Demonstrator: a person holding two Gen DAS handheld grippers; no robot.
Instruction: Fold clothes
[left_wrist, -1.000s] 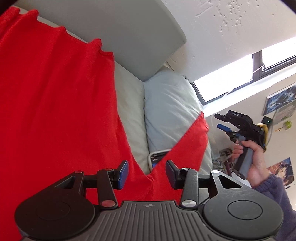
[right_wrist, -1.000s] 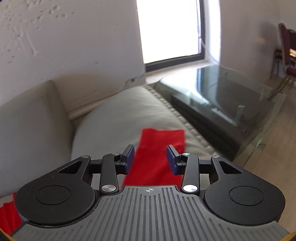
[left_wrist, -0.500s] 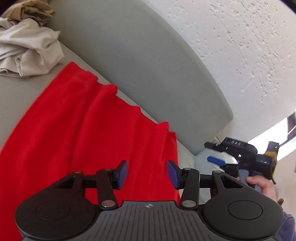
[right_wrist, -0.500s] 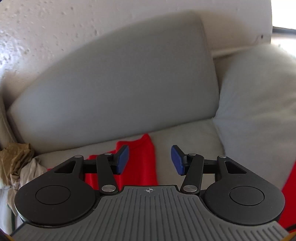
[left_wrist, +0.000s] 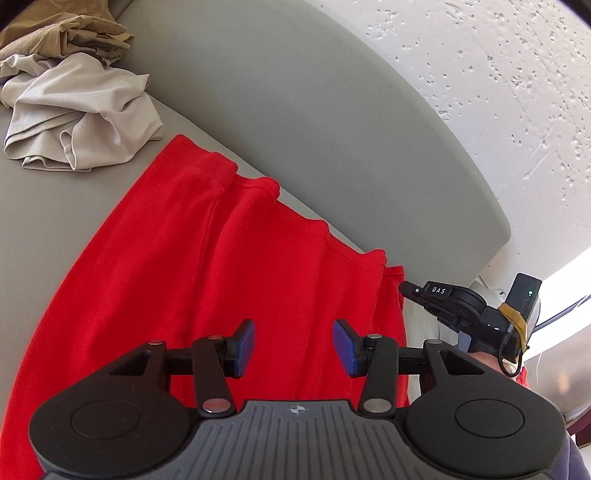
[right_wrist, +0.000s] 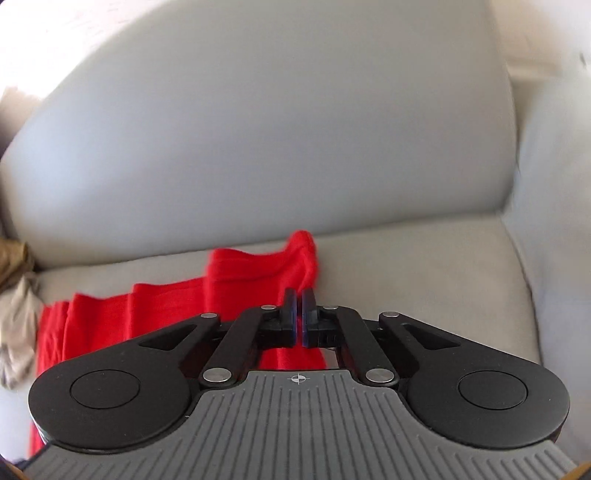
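A red garment (left_wrist: 207, 280) lies spread on the grey sofa seat, its far edge along the back cushion. My left gripper (left_wrist: 293, 347) is open and empty above the garment's near part. My right gripper (right_wrist: 299, 306) has its jaws closed together at the garment's right edge (right_wrist: 295, 258); whether cloth is pinched between them is hidden. The right gripper also shows in the left wrist view (left_wrist: 454, 306), beside the garment's right corner.
A crumpled beige and tan clothes pile (left_wrist: 70, 99) lies on the seat at the left, also in the right wrist view (right_wrist: 18, 302). The sofa back cushion (left_wrist: 314, 122) rises behind the garment. A pale pillow (right_wrist: 554, 184) stands at the right.
Both views swung left from the window to the sofa back. The right gripper's jaws went from open to closed at the garment's right edge. The left gripper stayed open.
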